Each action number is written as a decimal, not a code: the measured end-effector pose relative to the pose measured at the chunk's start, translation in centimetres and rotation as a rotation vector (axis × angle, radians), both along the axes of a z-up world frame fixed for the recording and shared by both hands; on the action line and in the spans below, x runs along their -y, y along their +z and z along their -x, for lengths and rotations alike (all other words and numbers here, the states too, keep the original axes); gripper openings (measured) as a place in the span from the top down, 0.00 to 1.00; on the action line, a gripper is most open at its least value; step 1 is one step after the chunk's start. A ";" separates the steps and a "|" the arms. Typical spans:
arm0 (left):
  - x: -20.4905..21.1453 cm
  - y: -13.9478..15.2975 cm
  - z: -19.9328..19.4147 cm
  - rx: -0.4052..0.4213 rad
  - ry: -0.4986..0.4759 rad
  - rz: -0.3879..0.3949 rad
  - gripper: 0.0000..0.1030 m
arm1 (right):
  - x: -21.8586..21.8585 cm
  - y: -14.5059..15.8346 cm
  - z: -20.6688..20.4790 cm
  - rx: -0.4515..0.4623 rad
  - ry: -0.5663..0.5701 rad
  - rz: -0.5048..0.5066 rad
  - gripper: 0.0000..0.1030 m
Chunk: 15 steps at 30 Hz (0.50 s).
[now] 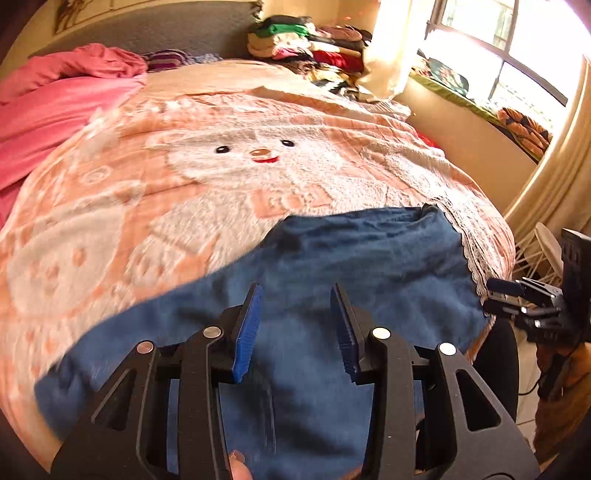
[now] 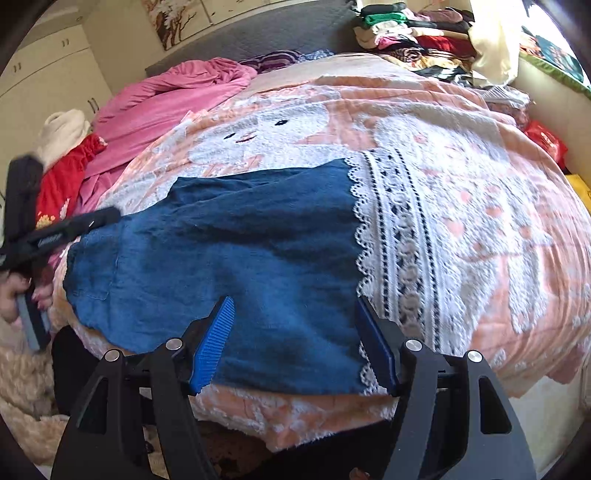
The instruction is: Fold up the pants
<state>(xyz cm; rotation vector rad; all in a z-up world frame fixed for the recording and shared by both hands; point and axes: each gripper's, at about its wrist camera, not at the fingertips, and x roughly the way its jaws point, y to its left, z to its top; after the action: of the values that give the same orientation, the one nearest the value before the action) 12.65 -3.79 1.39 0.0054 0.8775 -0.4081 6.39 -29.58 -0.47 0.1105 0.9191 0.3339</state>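
Observation:
Dark blue pants (image 2: 240,240) with a white lace hem (image 2: 391,240) lie flat on the bed's peach and white blanket (image 2: 480,221), near its front edge. In the left wrist view the pants (image 1: 332,258) fill the lower middle. My left gripper (image 1: 299,328) hovers over them, open, with nothing pinched between its blue pads. My right gripper (image 2: 299,343) is open wide above the near edge of the pants, one pad close to the lace. Each gripper shows in the other's view: the right gripper (image 1: 498,295) at the lace end, the left gripper (image 2: 74,225) at the opposite end.
A pink duvet (image 2: 166,99) is bunched at the far left of the bed. Stacked folded clothes (image 2: 417,33) sit at the back right by the window (image 1: 498,37). A red garment (image 2: 62,184) lies at the bed's left side, near a hand (image 2: 14,291).

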 end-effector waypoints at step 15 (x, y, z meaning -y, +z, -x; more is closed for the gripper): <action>2.4 -5.6 -9.5 -0.181 -0.094 0.017 0.75 | 1.0 -2.1 -2.7 -0.017 -0.037 0.064 0.36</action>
<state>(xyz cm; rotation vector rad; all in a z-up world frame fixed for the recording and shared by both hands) 22.13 -6.21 -4.21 -0.0062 1.0552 -0.5097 9.07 -30.63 -2.57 0.0713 0.9426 0.2697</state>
